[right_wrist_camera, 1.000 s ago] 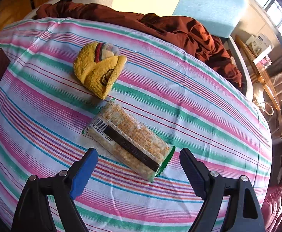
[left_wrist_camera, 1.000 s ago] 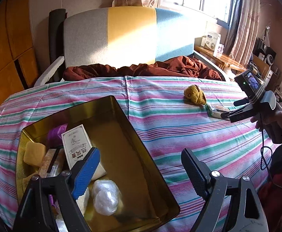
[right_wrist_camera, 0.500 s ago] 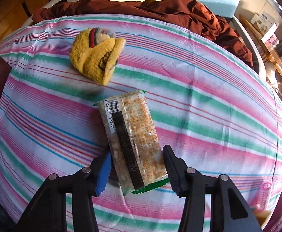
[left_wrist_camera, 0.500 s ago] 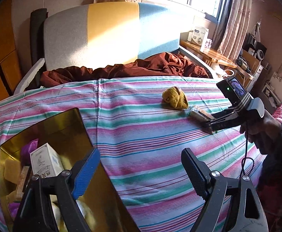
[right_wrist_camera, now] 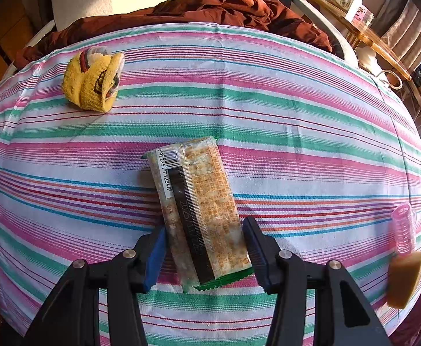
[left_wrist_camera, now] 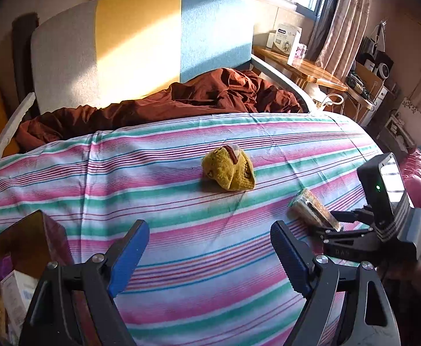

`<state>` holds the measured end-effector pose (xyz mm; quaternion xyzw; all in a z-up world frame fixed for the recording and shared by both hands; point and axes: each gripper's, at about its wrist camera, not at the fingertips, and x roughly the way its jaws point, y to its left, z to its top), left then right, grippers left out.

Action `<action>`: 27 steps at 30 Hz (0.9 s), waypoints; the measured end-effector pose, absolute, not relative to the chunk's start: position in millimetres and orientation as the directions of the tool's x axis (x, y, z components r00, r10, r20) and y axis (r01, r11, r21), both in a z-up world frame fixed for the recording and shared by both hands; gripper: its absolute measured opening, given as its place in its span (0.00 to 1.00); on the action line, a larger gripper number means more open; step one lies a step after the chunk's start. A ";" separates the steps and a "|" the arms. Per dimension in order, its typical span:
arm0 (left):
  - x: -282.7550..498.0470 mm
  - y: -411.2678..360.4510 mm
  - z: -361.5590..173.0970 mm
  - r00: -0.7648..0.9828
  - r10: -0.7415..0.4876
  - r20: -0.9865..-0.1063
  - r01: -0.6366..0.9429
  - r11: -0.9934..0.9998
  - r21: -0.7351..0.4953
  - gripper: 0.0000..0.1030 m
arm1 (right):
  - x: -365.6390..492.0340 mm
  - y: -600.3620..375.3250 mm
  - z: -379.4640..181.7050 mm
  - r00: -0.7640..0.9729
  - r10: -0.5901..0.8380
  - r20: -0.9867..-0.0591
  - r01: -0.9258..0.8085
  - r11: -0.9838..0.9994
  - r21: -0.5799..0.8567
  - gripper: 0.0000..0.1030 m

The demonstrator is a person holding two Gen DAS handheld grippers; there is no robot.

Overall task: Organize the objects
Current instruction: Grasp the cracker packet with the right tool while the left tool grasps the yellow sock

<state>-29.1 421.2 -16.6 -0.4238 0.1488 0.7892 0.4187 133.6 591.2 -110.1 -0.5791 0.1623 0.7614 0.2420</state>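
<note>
A clear packet of crackers [right_wrist_camera: 198,204] with a barcode and a dark strip lies on the striped sheet [right_wrist_camera: 297,144]. My right gripper [right_wrist_camera: 203,252] is shut on its near end, fingers touching both long sides; the packet also shows in the left wrist view [left_wrist_camera: 311,212]. A rolled yellow sock [right_wrist_camera: 93,80] lies beyond it to the left, and mid-bed in the left wrist view [left_wrist_camera: 229,171]. My left gripper [left_wrist_camera: 207,256] is open and empty above the sheet. The gold tin [left_wrist_camera: 31,236] with a white box [left_wrist_camera: 17,291] is at its lower left.
A crumpled brown blanket [left_wrist_camera: 181,101] lies against the padded headboard [left_wrist_camera: 138,40]. A pink hair roller [right_wrist_camera: 403,227] and a yellow sponge [right_wrist_camera: 405,279] lie at the bed's right edge. A wooden side table [left_wrist_camera: 302,69] with a box stands right of the bed.
My right gripper moved up to the cracker packet and closed on its near end. My left gripper swung right, away from the tin, which has slid to the frame's lower left.
</note>
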 end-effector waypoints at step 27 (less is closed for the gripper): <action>-87.8 535.7 -94.2 -0.220 0.457 -0.862 -0.782 -0.611 -0.124 0.48 | 130.1 593.0 -110.8 -0.231 0.187 -0.955 -0.529 -0.848 -0.038 0.50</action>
